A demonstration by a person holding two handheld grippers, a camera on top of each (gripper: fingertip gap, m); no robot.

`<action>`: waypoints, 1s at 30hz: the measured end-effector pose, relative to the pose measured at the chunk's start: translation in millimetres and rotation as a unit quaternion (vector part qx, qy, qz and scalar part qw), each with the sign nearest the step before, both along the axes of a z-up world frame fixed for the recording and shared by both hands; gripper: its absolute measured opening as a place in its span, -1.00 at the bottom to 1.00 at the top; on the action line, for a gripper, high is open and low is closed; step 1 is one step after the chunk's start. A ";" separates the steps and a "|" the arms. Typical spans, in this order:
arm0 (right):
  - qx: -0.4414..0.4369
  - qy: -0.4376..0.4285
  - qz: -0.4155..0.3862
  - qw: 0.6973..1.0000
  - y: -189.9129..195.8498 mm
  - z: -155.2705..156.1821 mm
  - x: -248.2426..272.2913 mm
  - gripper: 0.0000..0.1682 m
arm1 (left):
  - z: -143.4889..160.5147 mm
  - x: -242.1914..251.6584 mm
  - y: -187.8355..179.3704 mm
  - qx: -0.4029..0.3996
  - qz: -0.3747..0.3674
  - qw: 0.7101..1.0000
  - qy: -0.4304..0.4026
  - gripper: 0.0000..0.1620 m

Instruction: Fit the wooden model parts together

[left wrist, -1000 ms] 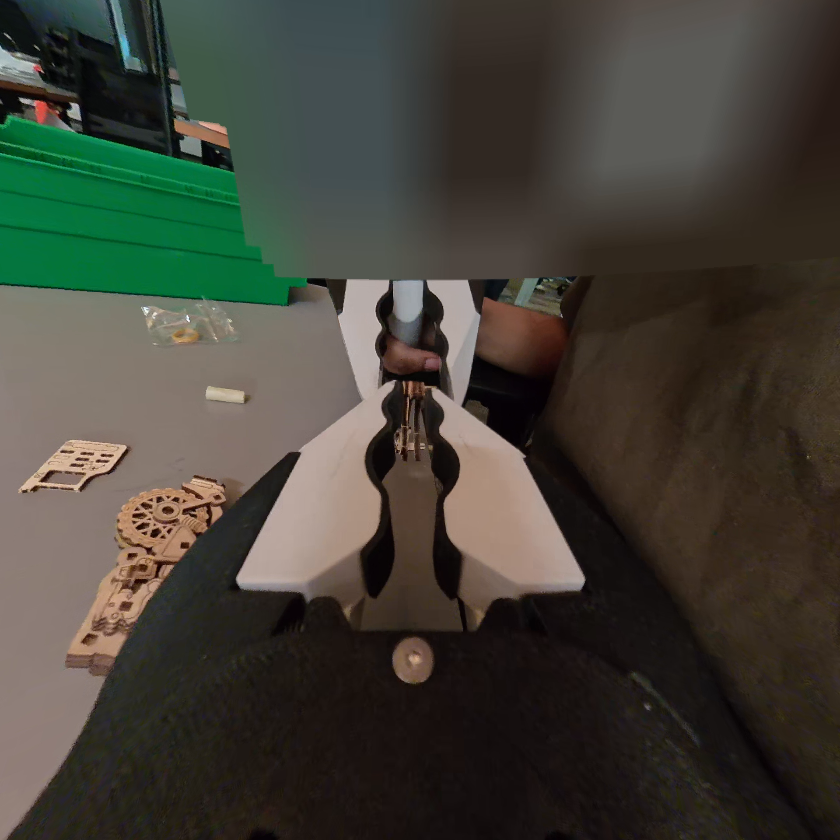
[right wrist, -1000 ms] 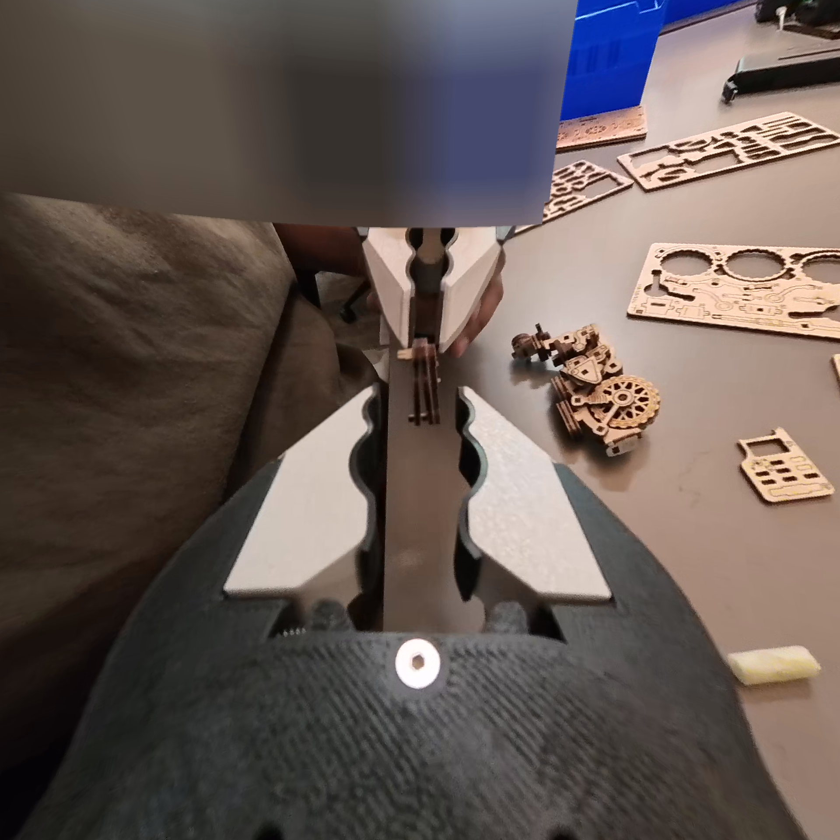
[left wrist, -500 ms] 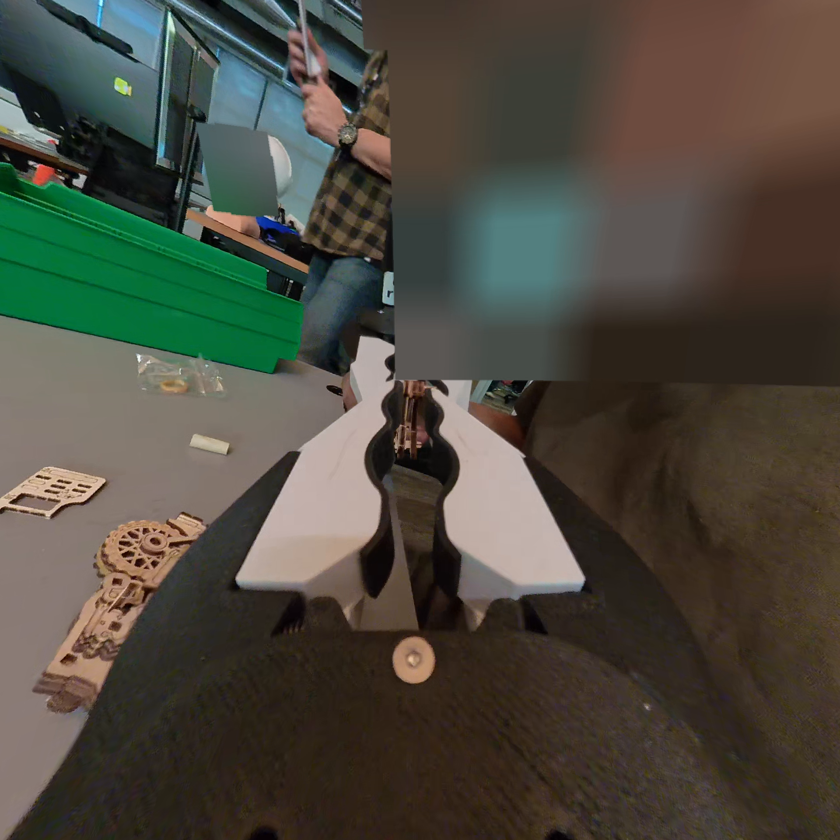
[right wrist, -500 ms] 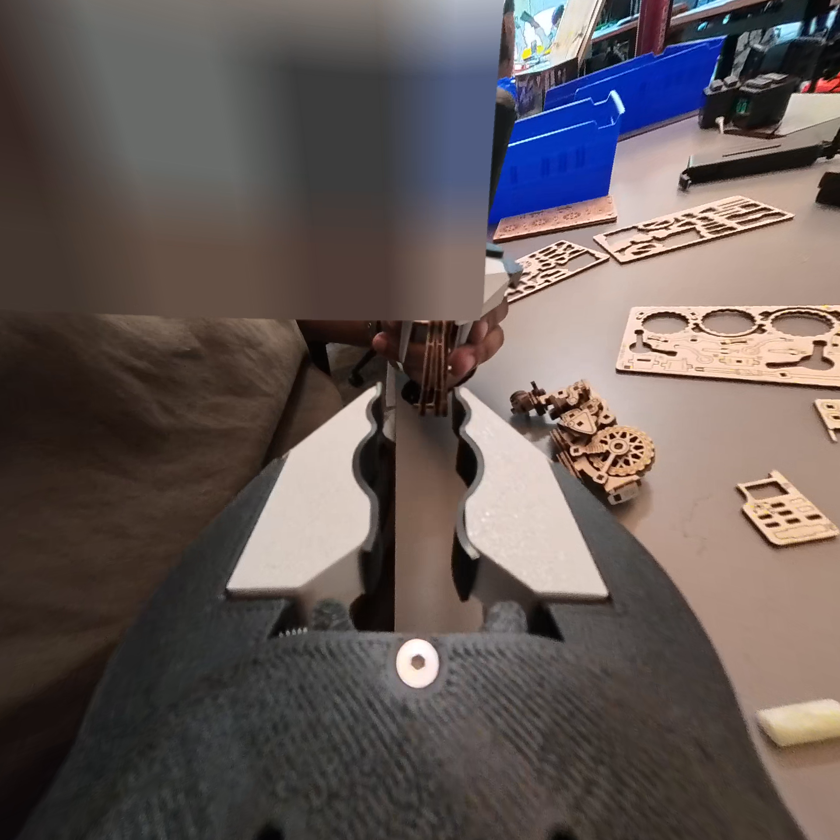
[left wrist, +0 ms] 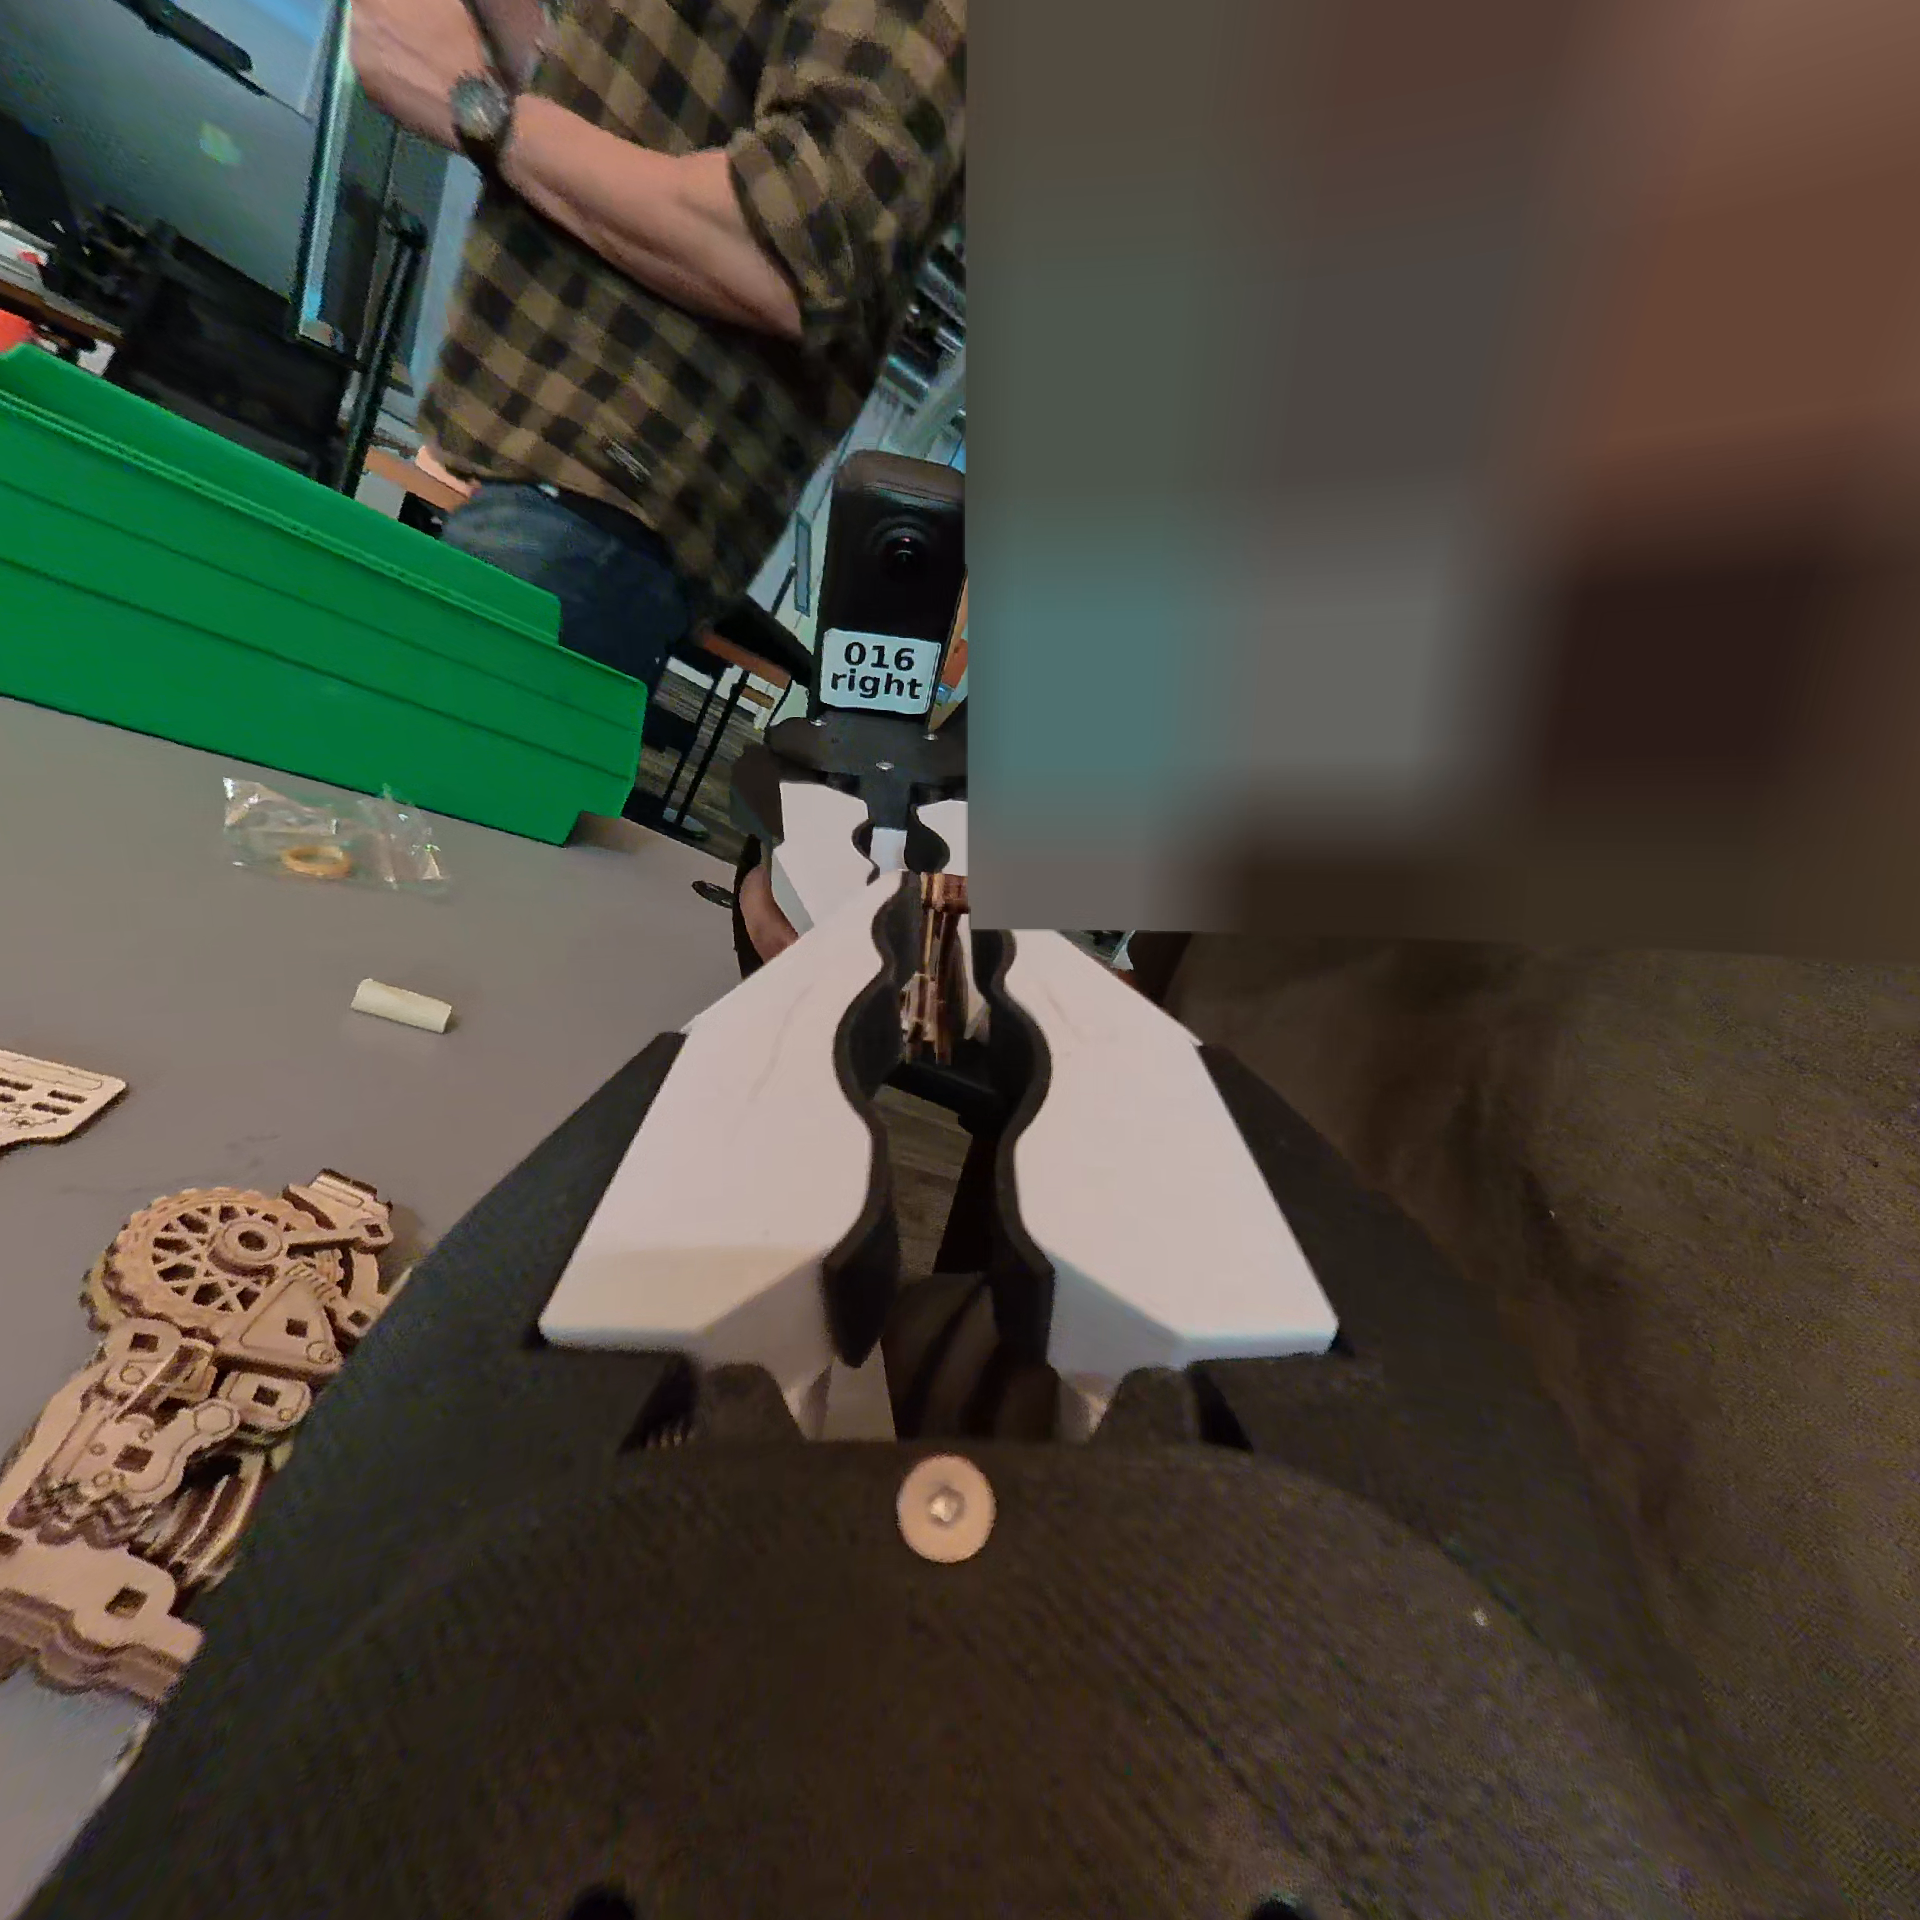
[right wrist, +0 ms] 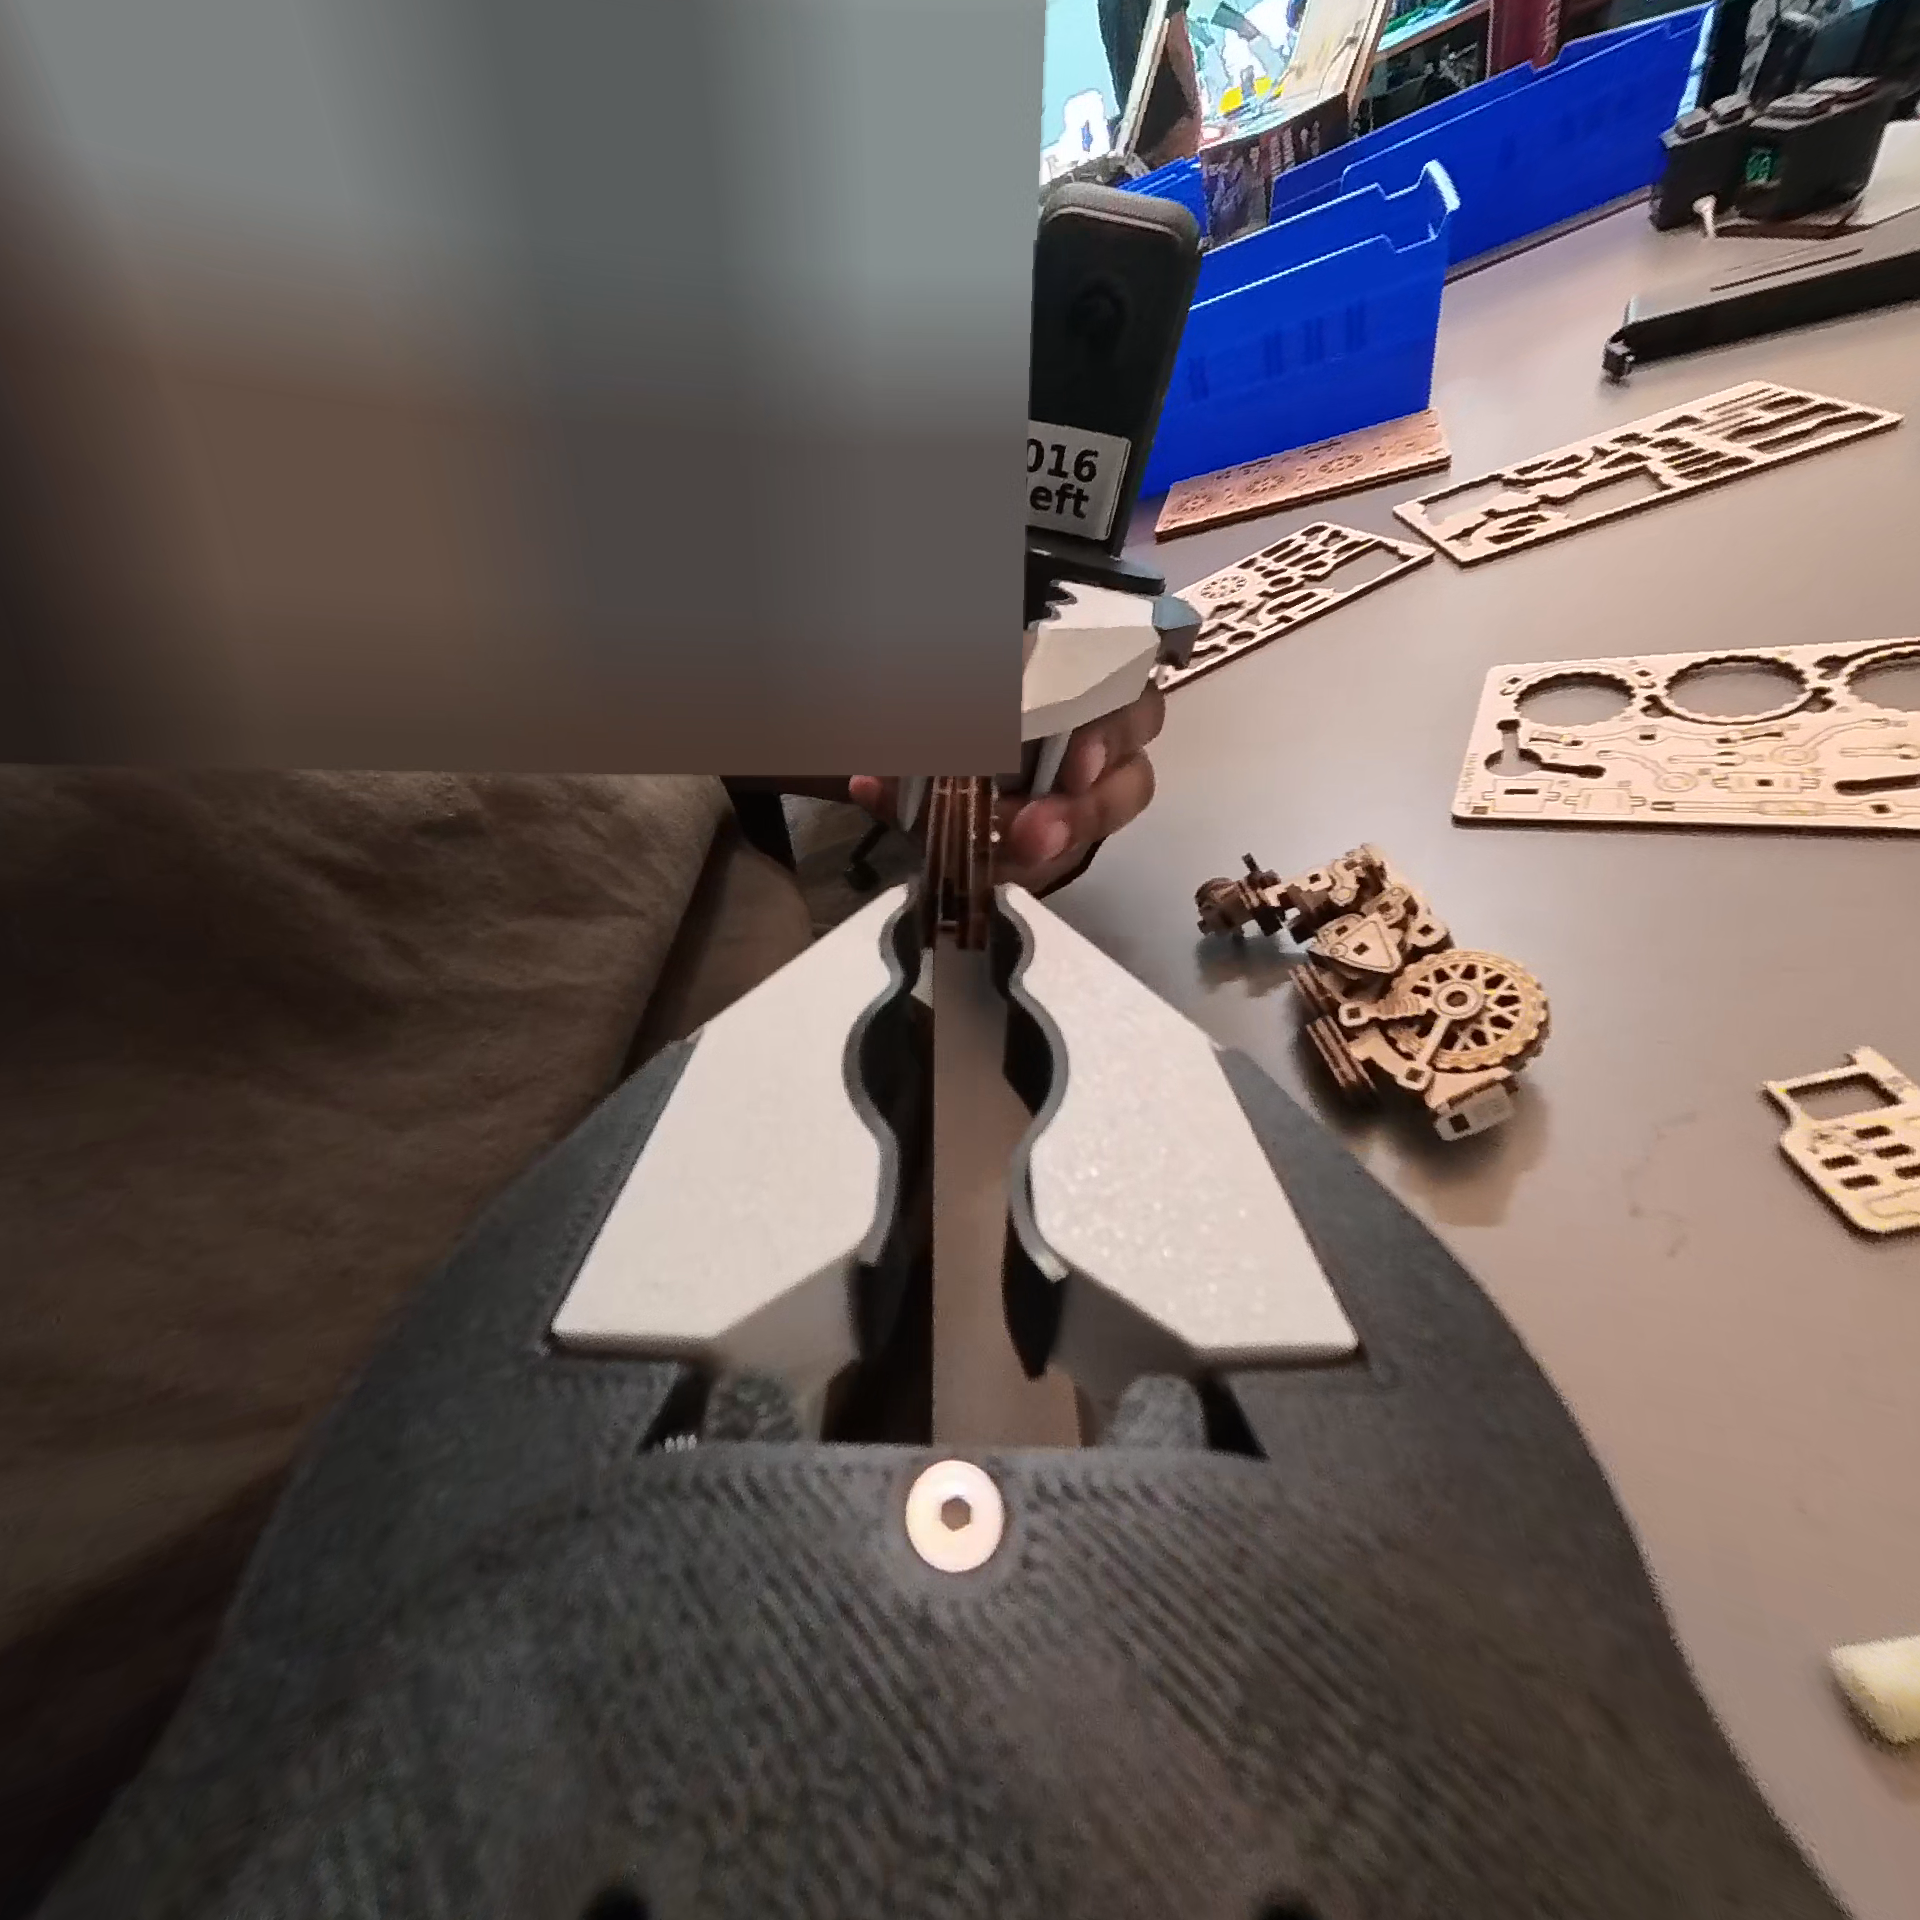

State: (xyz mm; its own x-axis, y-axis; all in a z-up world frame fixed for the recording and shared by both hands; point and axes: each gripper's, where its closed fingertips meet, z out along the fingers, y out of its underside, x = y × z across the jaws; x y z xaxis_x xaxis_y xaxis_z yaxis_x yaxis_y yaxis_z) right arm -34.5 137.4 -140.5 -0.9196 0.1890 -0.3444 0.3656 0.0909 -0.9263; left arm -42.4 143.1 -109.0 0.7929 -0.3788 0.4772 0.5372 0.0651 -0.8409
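Note:
My left gripper (left wrist: 932,935) is shut on a small layered wooden part (left wrist: 928,997), held up off the grey table (left wrist: 208,987) in front of the person's brown clothing. My right gripper (right wrist: 961,909) faces it tip to tip and is shut on the same wooden part (right wrist: 961,842). A hand (right wrist: 1081,800) shows behind the part. The right gripper's white fingers (left wrist: 821,842) show just beyond my left tips. A partly built wooden gear model (left wrist: 197,1361) lies on the table; it also shows in the right wrist view (right wrist: 1392,997).
Green crates (left wrist: 260,623), a plastic bag with a ring (left wrist: 322,847), a white stub (left wrist: 400,1005) and a small cut-out sheet (left wrist: 42,1091) lie left. Laser-cut wooden sheets (right wrist: 1704,738), a blue bin (right wrist: 1320,312) and a small sheet (right wrist: 1860,1143) lie right. A person in a plaid shirt (left wrist: 675,260) stands behind. My left and right fingertips are right by each other.
Both grippers have tilted upward and come closer together. The right gripper's fingers have narrowed from open onto the wooden part that the left gripper was holding.

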 end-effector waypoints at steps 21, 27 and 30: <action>-0.168 -0.068 -0.045 0.982 22.7 32.0 -25.7 -0.87 | -11.5 -7.0 14.1 -0.046 0.064 0.997 -0.009 -0.77; -0.161 -0.072 -0.035 0.984 12.3 26.9 -23.3 -0.87 | -11.5 -8.4 12.6 -0.047 0.062 0.997 -0.021 -0.82; -0.162 -0.079 -0.037 0.983 11.9 25.9 -24.4 -0.87 | -11.2 -7.5 12.5 -0.047 0.062 0.997 -0.015 -0.89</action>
State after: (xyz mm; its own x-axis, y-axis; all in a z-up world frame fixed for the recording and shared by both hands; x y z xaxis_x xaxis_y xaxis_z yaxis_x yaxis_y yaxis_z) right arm -58.9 149.3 -114.6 -0.8382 0.1100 -0.5341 0.5010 -0.2315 -0.8339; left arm -49.9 155.5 -120.1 0.8160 -0.2315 0.5298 0.5545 0.0543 -0.8304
